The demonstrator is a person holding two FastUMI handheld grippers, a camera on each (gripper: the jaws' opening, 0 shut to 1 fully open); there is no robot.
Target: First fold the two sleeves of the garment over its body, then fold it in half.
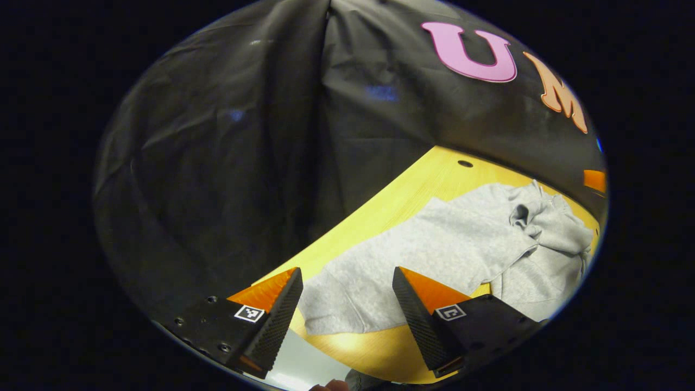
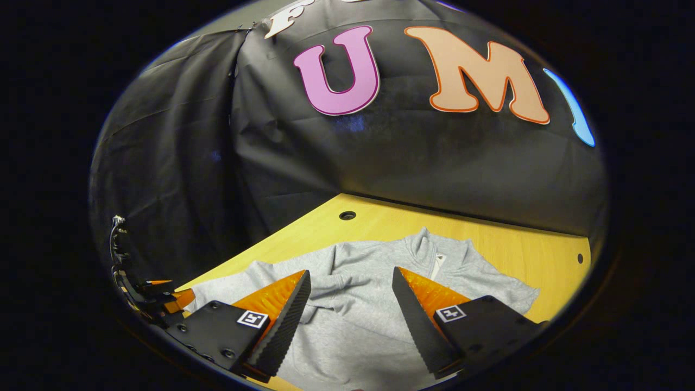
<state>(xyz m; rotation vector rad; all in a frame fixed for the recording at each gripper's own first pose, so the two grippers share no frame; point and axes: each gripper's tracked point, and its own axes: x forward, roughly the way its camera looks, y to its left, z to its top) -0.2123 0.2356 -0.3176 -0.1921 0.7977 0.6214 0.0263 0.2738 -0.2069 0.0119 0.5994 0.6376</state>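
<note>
Left gripper [image 1: 347, 304]: jaws spread wide, nothing between them, hanging above the near hem of the grey sweatshirt [image 1: 434, 250] without touching it. Right gripper [image 2: 350, 307]: likewise parted and empty, poised over the chest of the same sweatshirt [image 2: 369, 304]. Neither pressing on cloth.

Outward from the left fingers: sweatshirt spread flat on the yellow wooden table [image 1: 380, 353], running from 6 o'clock toward 3 o'clock in the left gripper view. One sleeve [image 1: 543, 217] bunched in a loose heap near 3 o'clock, apparently thrown over the body but rumpled, not lying smooth. In the right gripper view, collar and zip [image 2: 434, 260] just past the fingers at 12 o'clock, a fold of cloth [image 2: 336, 288] bulging toward 10 o'clock, the other gripper [image 2: 146, 293] low at 8 o'clock by the table edge. Round holes in the tabletop [image 2: 347, 215] beyond the garment.

Likely trouble:
- Pinching too deep at the hem and catching both layers, or only the upper one; halves then sliding apart during the fold.
- Folding over the crumpled sleeve as it lies: lump trapped inside, crooked final edge.
- Uneven lift between the two hands, skewing the fold line and dragging the body sideways across the smooth wood.
- Sleeve heap slipping off toward the far edge once the body moves.
- Closing short of the cloth, since both grippers sit above rather than against it.
</note>
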